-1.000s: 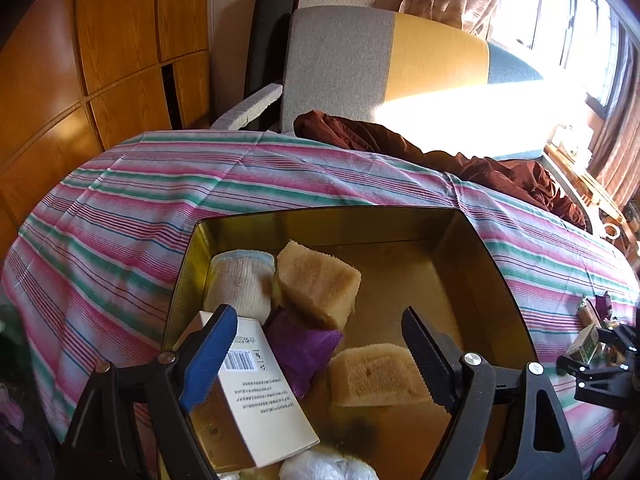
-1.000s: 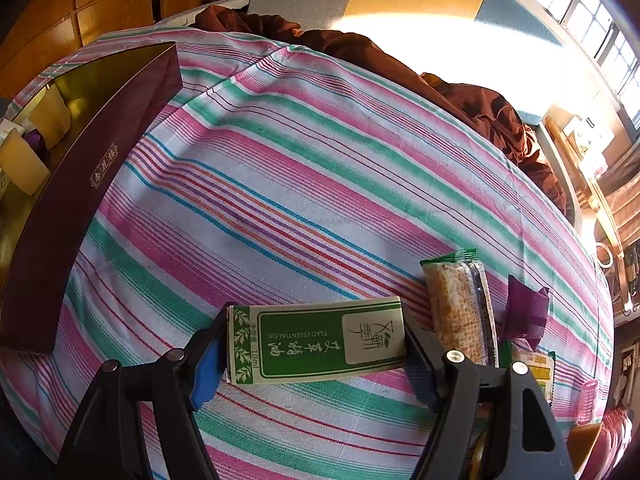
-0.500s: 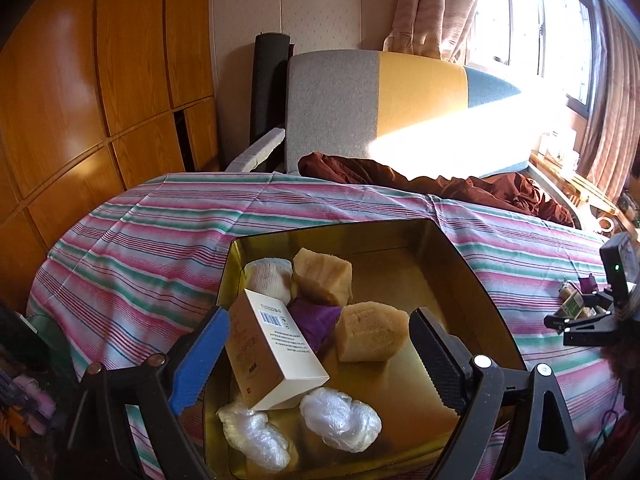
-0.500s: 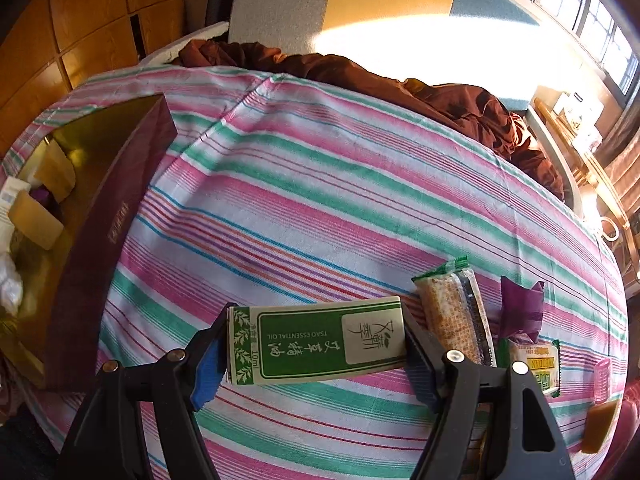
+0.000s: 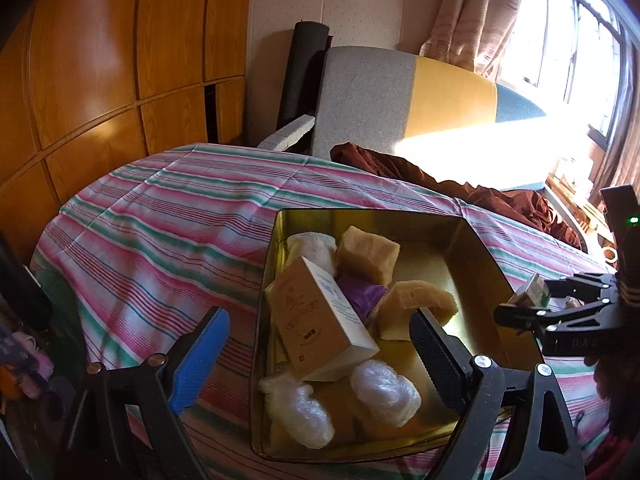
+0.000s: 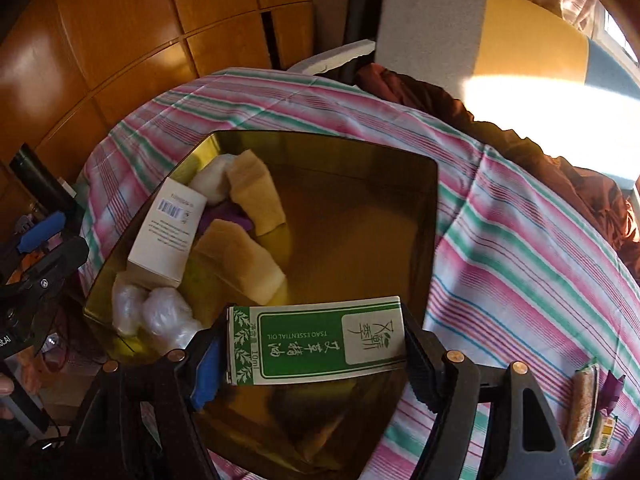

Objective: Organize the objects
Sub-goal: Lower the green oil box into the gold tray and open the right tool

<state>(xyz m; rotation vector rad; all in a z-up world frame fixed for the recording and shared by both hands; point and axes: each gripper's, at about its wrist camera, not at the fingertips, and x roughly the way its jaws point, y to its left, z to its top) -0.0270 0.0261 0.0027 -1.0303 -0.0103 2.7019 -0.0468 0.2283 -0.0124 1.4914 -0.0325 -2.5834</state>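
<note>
One green-and-white essential-oil carton (image 6: 316,340) is clamped end to end in the right gripper (image 6: 310,350), hanging over the near part of the gold-lined box (image 6: 434,216).
Thin card, judged light and easily crushed; the end-on hold suits it. The left gripper (image 5: 316,344) gapes wide and empty just above the box's near left corner, over a tan carton (image 5: 316,316), two sponges (image 5: 368,254) and two plastic-wrapped bundles (image 5: 384,398).

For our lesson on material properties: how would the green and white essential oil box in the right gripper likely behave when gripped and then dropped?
The green and white box looks like thin card: probably light, and crushable if squeezed hard. Held end to end by the right gripper, it seems stiff. Its flat faces suggest it would land in the gold tray without rolling.
</note>
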